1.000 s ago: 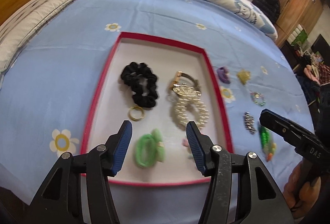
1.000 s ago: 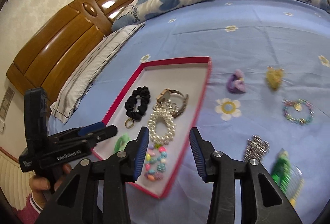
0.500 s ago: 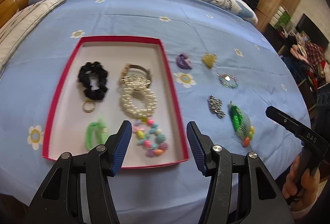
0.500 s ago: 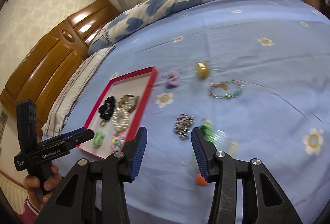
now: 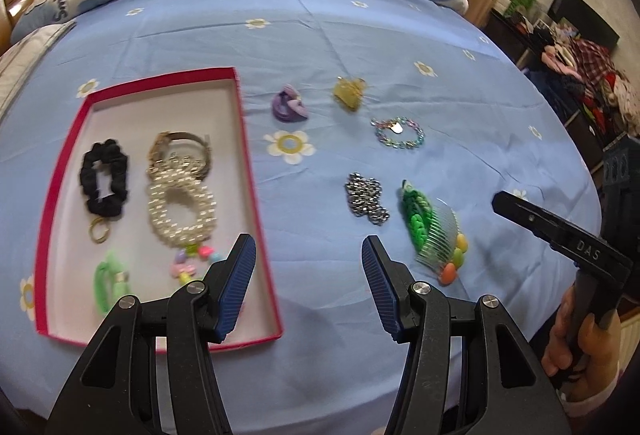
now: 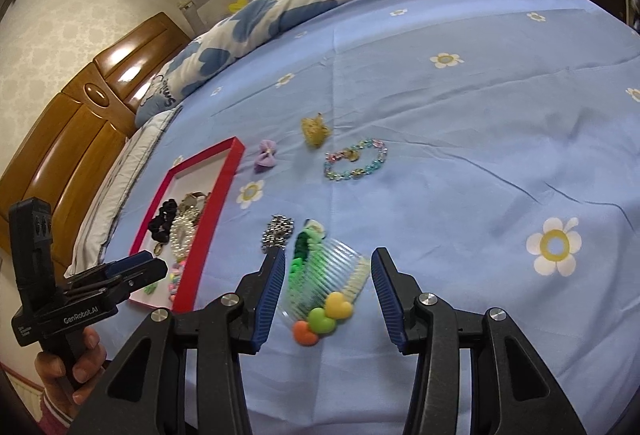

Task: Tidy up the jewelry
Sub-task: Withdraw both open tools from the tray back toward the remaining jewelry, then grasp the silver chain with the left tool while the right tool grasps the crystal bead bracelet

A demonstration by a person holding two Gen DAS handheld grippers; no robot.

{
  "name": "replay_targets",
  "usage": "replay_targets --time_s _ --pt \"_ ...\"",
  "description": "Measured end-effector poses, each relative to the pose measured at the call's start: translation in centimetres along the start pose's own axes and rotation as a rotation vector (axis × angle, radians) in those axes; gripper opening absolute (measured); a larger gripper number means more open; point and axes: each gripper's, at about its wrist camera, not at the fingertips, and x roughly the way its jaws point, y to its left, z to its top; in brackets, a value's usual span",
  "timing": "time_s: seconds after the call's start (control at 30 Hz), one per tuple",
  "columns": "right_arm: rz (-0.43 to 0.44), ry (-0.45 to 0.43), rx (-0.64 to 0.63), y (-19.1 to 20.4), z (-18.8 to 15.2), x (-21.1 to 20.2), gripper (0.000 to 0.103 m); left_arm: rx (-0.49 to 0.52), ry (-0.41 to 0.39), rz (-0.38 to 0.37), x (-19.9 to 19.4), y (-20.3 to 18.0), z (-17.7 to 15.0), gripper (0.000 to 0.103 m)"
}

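Black claw (image 6: 328, 293), blue ribbed pads (image 6: 270, 295), silver screws, "GenRobot.AI" lettering.

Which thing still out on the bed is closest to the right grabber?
The green hair comb with heart beads. It lies right between the open right gripper fingers; the silver chain sits farther off.

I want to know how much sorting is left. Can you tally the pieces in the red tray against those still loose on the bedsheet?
In the red tray: 6 (black scrunchie, watch, pearl bracelet, gold ring, green hair tie, pastel bead bracelet)
Loose on the bedsheet: 5 (purple bow, yellow clip, pastel chain bracelet, silver chain, green comb)
Total: 11
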Motion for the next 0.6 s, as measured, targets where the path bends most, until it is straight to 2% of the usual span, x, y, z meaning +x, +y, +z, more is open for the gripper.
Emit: replay_targets --time_s 0.6 --pt "-0.01 0.053 -0.003 -2.3 5.3 6.6 0.047 0.103 0.124 -0.017 8.3 -4.4 2.7 0.054"
